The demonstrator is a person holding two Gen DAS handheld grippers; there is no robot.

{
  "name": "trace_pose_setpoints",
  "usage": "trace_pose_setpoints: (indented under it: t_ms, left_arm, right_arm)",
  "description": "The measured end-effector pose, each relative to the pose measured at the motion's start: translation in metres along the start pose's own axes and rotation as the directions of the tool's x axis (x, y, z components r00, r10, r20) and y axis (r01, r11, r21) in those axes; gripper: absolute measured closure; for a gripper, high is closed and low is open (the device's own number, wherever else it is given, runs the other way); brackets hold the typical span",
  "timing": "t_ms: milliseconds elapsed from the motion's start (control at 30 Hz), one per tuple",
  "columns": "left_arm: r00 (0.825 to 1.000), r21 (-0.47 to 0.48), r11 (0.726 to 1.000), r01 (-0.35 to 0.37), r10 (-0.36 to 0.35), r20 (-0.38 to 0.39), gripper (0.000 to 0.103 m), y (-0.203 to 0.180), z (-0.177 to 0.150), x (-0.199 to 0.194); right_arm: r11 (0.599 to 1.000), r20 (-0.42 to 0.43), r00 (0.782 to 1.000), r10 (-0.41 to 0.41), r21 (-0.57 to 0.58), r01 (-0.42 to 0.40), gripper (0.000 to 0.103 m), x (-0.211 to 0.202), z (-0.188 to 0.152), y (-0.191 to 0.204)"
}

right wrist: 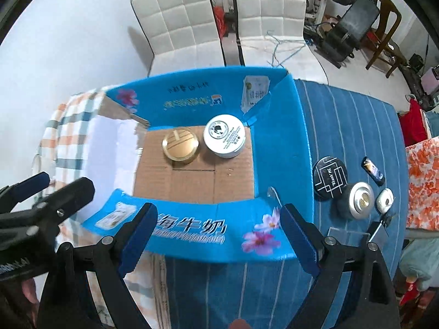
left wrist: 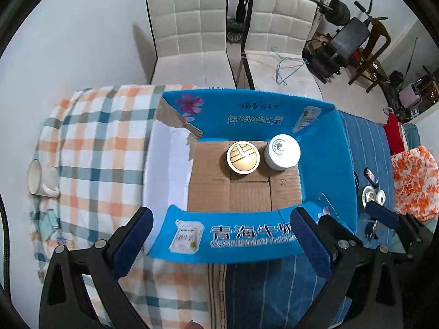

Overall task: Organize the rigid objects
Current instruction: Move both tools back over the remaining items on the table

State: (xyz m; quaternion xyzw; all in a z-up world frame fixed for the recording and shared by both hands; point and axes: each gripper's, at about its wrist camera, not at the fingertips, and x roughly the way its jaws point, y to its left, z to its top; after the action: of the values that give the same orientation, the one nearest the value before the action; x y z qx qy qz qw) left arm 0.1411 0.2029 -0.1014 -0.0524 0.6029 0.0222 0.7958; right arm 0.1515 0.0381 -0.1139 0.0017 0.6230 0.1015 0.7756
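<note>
An open blue cardboard box point(left wrist: 323, 153) point(right wrist: 277, 148) lies on the bed. Inside it, at the far end, a gold-lidded round tin point(left wrist: 243, 157) point(right wrist: 180, 144) stands left of a white round jar point(left wrist: 283, 151) point(right wrist: 224, 135). My left gripper point(left wrist: 221, 235) hangs open over the box's near flap, nothing between its fingers. My right gripper point(right wrist: 218, 231) is open too, over the same flap. Right of the box on the blue striped cover lie a black round tin point(right wrist: 330, 178), a silver round case point(right wrist: 360, 200) point(left wrist: 369, 196), a small white case point(right wrist: 384, 200) and a small dark bottle point(right wrist: 373, 170) point(left wrist: 371, 176).
A white mug point(left wrist: 37, 176) lies on its side on the checked blanket point(left wrist: 90, 148) at left. Two white chairs point(left wrist: 189, 30) point(right wrist: 269, 11) stand behind the bed. Orange floral cloth point(right wrist: 424, 186) lies at the right edge. Exercise gear crowds the far right corner.
</note>
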Motion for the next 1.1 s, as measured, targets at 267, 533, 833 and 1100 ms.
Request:
trace_pose_setpoints:
  t_ms: [267, 533, 833, 1100]
  left_arm:
    - [0.999, -0.017, 1.0, -0.018, 0.019, 0.045, 0.001, 0.002, -0.019, -0.044]
    - [0.995, -0.006, 1.0, -0.017, 0.018, 0.103, 0.001, -0.029, -0.032, -0.071]
    - [0.99, 0.16, 0.977, 0.139, -0.141, 0.002, 0.001, -0.175, -0.046, -0.031]
    - [0.972, 0.286, 0.936, 0.204, -0.159, -0.174, 0.001, -0.304, -0.075, 0.06]
  right_arm:
    - [0.997, 0.063, 0.996, 0.055, -0.053, -0.052, 0.01, -0.058, -0.022, 0.006]
    - [0.996, 0.087, 0.993, 0.084, -0.005, -0.084, 0.01, -0.089, -0.042, -0.046]
    - [0.965, 0.054, 0.997, -0.063, 0.258, 0.047, 0.01, -0.092, -0.07, -0.215]
    - [0.884, -0.056, 0.992, -0.116, 0.449, 0.129, 0.01, -0.044, -0.114, -0.351]
